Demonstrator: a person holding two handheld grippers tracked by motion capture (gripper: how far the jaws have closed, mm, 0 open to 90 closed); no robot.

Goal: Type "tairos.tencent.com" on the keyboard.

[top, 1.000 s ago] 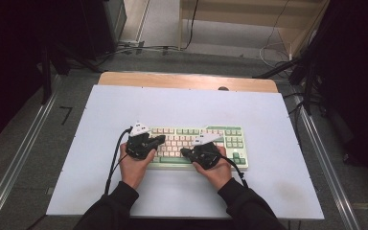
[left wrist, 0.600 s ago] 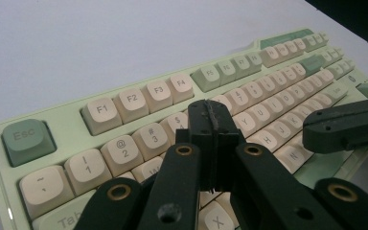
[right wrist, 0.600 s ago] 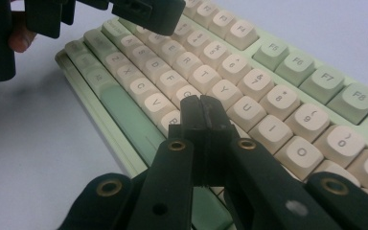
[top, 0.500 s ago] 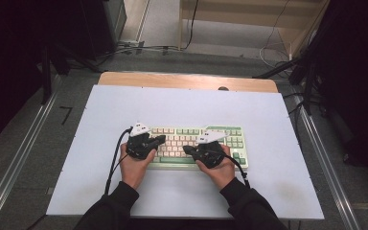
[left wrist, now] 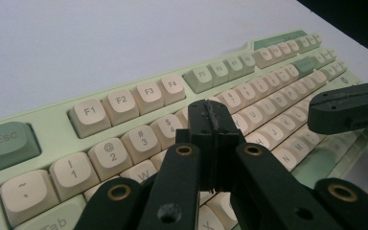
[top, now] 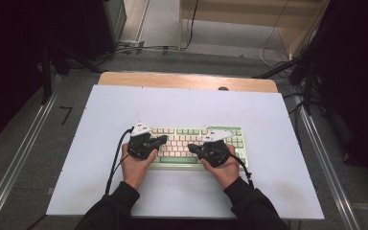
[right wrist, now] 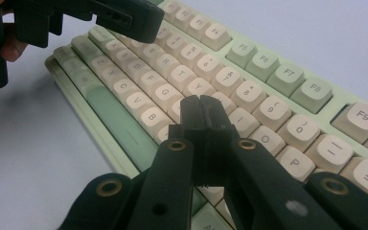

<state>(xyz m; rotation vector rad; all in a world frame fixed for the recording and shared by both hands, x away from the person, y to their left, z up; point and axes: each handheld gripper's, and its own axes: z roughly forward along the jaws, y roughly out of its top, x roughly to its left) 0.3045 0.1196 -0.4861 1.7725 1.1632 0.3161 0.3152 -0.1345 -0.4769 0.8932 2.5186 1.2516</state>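
Keyboard (top: 196, 146) lies lengthwise across the table beneath you, left gripper (top: 159, 141) over its left keys, right gripper (top: 193, 148) mid-board, both closed and empty.

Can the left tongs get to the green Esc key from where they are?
Probably yes. The left tongs are shut and hover over the number row of the keyboard. The Esc key sits close by at the corner, with nothing lying between them.

Both grippers matte black plastic: left gripper (top: 159, 140), right gripper (top: 192, 148). Brass-ringed pivot holes on jaw arms, ribbed inner pads. Pale grey three-cornered plate on top of each. Black cable (top: 116, 155) trailing off left one. Dark long sleeves (top: 109, 208), ribbed cuffs.
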